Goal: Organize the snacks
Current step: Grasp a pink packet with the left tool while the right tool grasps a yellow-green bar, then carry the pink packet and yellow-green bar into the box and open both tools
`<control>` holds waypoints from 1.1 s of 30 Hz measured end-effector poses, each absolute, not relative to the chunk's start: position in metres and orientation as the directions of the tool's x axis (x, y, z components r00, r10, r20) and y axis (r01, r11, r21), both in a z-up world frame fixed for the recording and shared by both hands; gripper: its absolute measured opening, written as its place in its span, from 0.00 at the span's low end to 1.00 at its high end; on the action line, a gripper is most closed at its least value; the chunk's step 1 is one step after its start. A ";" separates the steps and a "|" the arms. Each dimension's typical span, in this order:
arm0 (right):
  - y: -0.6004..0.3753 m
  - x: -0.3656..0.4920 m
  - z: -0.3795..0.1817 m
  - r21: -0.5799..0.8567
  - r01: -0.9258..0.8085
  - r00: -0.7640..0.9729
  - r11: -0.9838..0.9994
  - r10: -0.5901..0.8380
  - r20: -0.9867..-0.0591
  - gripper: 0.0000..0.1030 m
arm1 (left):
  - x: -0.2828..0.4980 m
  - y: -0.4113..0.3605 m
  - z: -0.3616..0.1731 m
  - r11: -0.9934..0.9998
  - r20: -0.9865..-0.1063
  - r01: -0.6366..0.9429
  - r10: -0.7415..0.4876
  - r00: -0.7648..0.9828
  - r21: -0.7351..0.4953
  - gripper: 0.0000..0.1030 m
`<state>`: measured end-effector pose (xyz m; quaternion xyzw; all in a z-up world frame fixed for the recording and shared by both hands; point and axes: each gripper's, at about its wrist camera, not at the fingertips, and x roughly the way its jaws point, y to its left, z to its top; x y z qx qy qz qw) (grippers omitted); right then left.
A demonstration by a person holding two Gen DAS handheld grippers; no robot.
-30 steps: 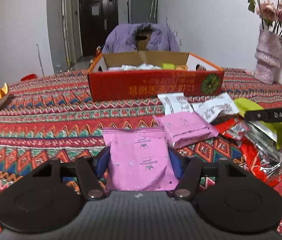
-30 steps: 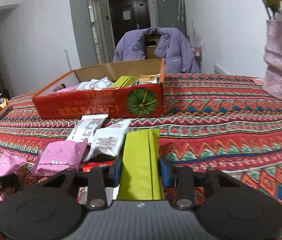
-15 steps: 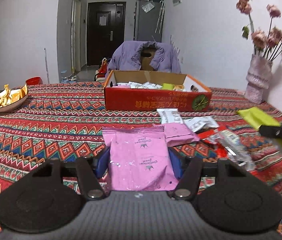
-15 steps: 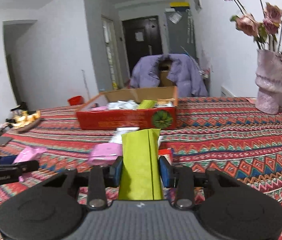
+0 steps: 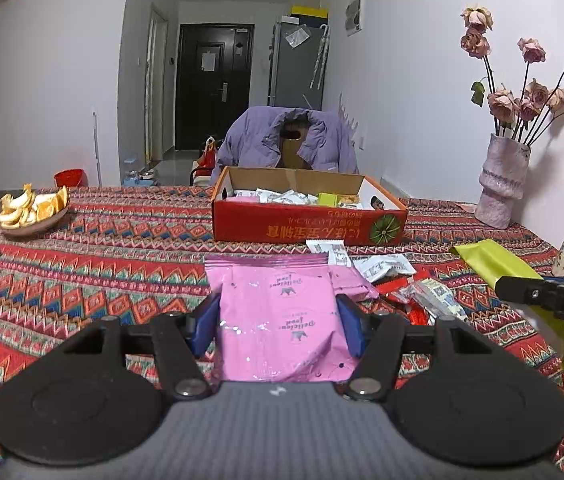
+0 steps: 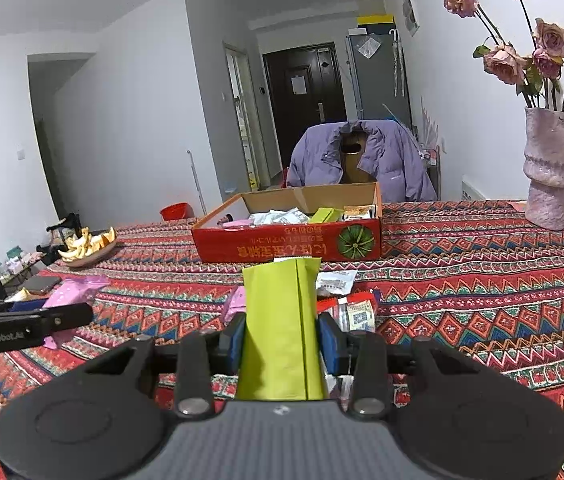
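In front of the red cardboard box (image 5: 309, 222), on its near side and raised above the patterned tablecloth (image 5: 121, 264), two snack packets are held in the tongs. The left gripper (image 5: 277, 320) stands about half open, its blue pads pressing the sides of a pink snack pouch (image 5: 277, 312). The right gripper (image 6: 280, 338) is at its narrowest, clamped on a lime-green packet (image 6: 279, 320) standing on end.

Handling, as a judgement: both packets look light, thin-walled and soft. The pink film is glossy and creased, so it is likely slippery and will buckle under pressure. Take hold across the flat body near a sealed edge, as now. The green packet appears stiffer along its centre seam.

Legible writing: the pink pouch reads "Delicious food" beside a small crown mark. The red box carries upside-down Chinese characters, too small to read, and a green round fruit emblem. The left gripper's body, seen from the right wrist view, reads "GenRobot.AI".

Between the box and the grippers lie loose white sachets (image 5: 384, 266) and red wrappers (image 5: 402, 286). The box already contains white, green and pink packets.
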<state>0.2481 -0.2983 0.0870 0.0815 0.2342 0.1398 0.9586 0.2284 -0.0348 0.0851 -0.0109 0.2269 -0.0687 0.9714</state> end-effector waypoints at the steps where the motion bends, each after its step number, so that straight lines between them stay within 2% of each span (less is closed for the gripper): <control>1: -0.299 0.250 0.091 0.229 -0.245 0.849 0.942 0.322 -0.418 0.36 | 0.235 -0.037 0.090 0.989 -0.432 0.140 -0.142 0.890 -0.036 0.60; 4: -0.298 0.268 0.114 0.208 -0.283 0.856 0.936 0.344 -0.385 0.36 | 0.267 -0.041 0.111 0.985 -0.412 0.168 -0.163 0.897 -0.023 0.60; 8: -0.307 0.326 0.151 0.235 -0.325 0.858 0.916 0.390 -0.335 0.36 | 0.334 -0.045 0.144 0.972 -0.438 0.220 -0.236 0.868 -0.086 0.60; 13: -0.319 0.446 0.170 0.291 -0.273 0.853 0.917 0.370 -0.367 0.36 | 0.435 -0.065 0.160 0.977 -0.465 0.201 -0.213 0.859 -0.077 0.60; 20: -0.312 0.611 0.120 0.251 -0.113 0.812 0.961 0.235 -0.535 0.36 | 0.563 -0.099 0.121 0.982 -0.562 0.170 -0.187 0.806 -0.083 0.60; 24: -0.305 0.666 0.082 0.189 -0.069 0.782 0.980 0.170 -0.599 0.36 | 0.609 -0.118 0.086 0.983 -0.602 0.178 -0.171 0.780 -0.049 0.60; 32: -0.284 0.727 0.039 -0.017 -0.055 0.744 0.998 0.030 -0.668 0.38 | 0.637 -0.124 0.027 0.969 -0.661 0.236 -0.227 0.715 -0.077 0.63; 33: -0.283 0.729 0.038 -0.028 -0.052 0.740 0.998 0.020 -0.672 0.42 | 0.635 -0.125 0.024 0.966 -0.657 0.246 -0.232 0.718 -0.073 0.65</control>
